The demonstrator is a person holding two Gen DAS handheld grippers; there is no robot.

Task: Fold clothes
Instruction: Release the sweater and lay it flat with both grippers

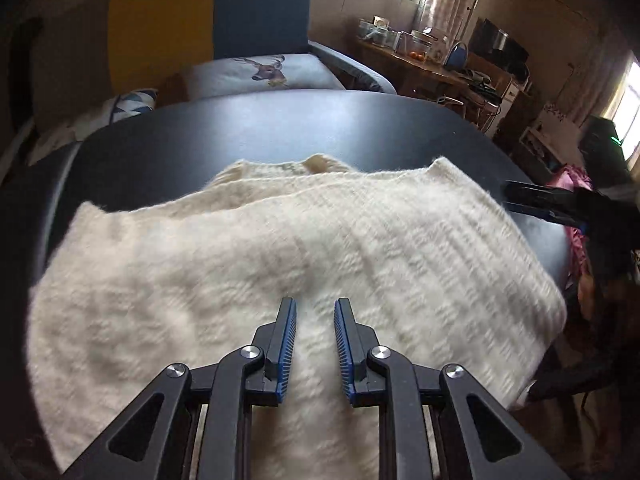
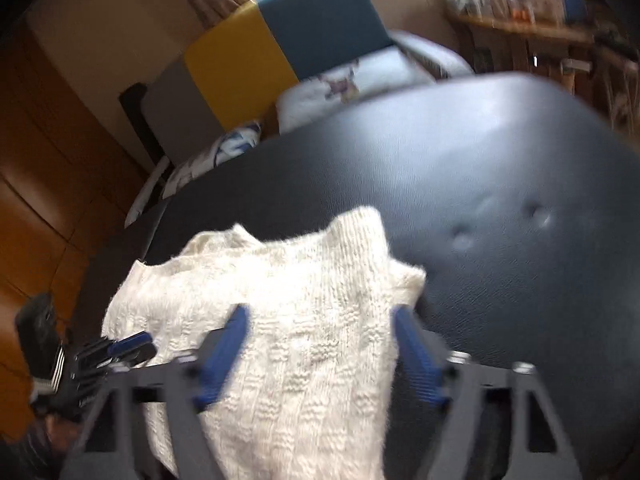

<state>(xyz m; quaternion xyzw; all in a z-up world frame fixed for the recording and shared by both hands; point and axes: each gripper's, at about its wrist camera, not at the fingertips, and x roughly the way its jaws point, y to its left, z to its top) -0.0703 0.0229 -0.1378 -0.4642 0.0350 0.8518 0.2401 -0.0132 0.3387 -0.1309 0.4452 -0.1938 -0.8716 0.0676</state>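
Sweater point(image 1: 280, 248): cream knit, folded, lying on the table right under and ahead of both grippers, its far edge layered.
Left gripper point(image 1: 315, 308): fingers parted a little, nothing between them, over the sweater's near part.
Right gripper point(image 2: 320, 316): jaws spread wide, blurred, straddling the sweater's right portion; whether the pads touch it is unclear.
Table point(image 1: 280, 132): dark, bare beyond the sweater.
Room: yellow-and-blue sofa point(image 1: 208, 20) behind the table with a deer cushion point(image 1: 264, 70); cluttered wooden desk point(image 1: 432, 64) to the far right.
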